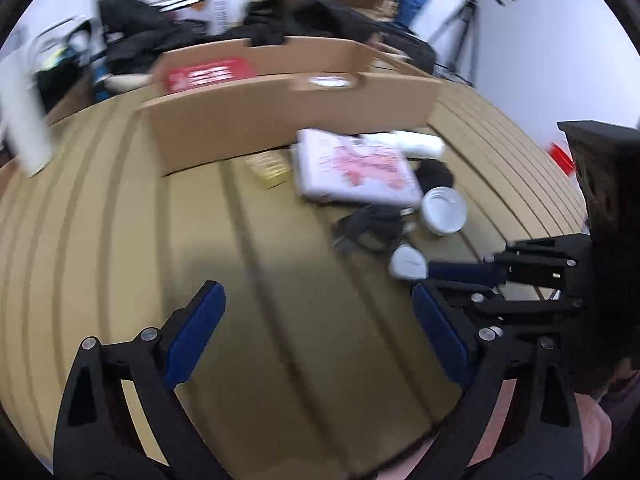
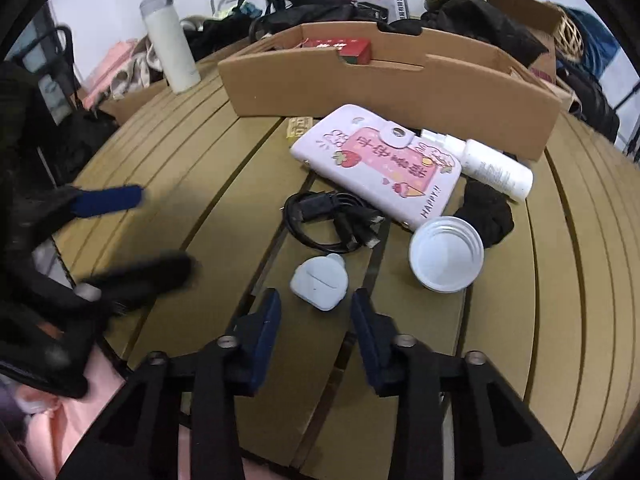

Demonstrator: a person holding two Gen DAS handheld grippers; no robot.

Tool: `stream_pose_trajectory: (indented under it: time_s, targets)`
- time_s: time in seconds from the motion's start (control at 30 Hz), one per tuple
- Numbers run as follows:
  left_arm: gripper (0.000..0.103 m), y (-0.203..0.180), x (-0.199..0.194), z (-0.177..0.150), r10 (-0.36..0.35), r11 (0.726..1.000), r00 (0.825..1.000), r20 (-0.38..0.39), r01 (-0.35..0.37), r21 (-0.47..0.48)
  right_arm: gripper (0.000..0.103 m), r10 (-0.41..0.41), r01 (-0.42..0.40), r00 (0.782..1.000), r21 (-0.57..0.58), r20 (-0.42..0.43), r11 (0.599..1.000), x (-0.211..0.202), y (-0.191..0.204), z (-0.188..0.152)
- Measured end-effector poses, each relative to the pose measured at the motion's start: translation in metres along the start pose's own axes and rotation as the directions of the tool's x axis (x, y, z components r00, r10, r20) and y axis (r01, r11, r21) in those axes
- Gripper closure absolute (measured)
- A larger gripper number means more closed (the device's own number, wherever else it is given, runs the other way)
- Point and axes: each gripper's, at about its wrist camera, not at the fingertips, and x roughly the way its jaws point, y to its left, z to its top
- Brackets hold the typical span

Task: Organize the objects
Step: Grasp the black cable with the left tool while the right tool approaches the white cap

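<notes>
pale blue earbud case [image 2: 320,286] lies just ahead of the right gripper [image 2: 316,308], jaws spread, probably nearer than the left gripper [image 1: 318,312], jaws wide.

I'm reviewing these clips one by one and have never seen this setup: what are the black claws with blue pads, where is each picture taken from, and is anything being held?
They are hand-held two-finger grippers, one per hand, each carrying a fisheye camera that looks along its fingers. One picture is from the left gripper, one from the right gripper. Both are open and hold nothing.

On the slatted table lie a small pale blue case just ahead of the right gripper, a coiled black cable, a white lid, a pink notebook, a white spray bottle and a black cloth. Behind them stands a cardboard box containing a red packet.
</notes>
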Motion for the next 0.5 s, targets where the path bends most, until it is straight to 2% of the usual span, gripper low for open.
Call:
stream_pose_trajectory:
  time_s: [0.13, 0.23, 0.3, 0.37, 0.4, 0.5]
  targets:
    - [0.010, -0.016, 0.030, 0.021, -0.049, 0.998, 0.997, -0.057, 0.051, 0.040, 0.090, -0.019, 0.018, 1.000, 0.040, 0.020, 0.999, -0.020, -0.019, -0.004]
    - [0.015, -0.022, 0.044, 0.034, -0.028, 0.998, 0.998, -0.056, 0.030, 0.047, 0.090, -0.039, 0.037, 0.999, 0.052, 0.035, 0.998, -0.032, -0.026, -0.009]
    - [0.023, -0.027, 0.050, 0.040, -0.011, 0.998, 0.998, -0.054, 0.015, 0.062, 0.090, -0.071, 0.069, 0.996, 0.051, 0.044, 0.996, -0.037, -0.029, -0.011]
    - [0.051, -0.032, 0.052, 0.040, 0.013, 0.996, 0.999, -0.051, -0.008, 0.090, 0.090, -0.069, 0.067, 0.997, 0.069, 0.033, 0.995, -0.037, -0.032, -0.013]
    - [0.059, -0.034, 0.051, 0.039, 0.013, 0.995, 0.999, -0.048, -0.008, 0.096, 0.090, -0.064, 0.061, 0.998, 0.081, 0.028, 0.995, -0.036, -0.034, -0.014]
    - [0.060, -0.028, 0.047, 0.034, -0.022, 0.998, 0.999, -0.043, 0.025, 0.056, 0.089, -0.034, 0.031, 0.999, 0.093, 0.034, 0.995, -0.038, -0.036, -0.019]
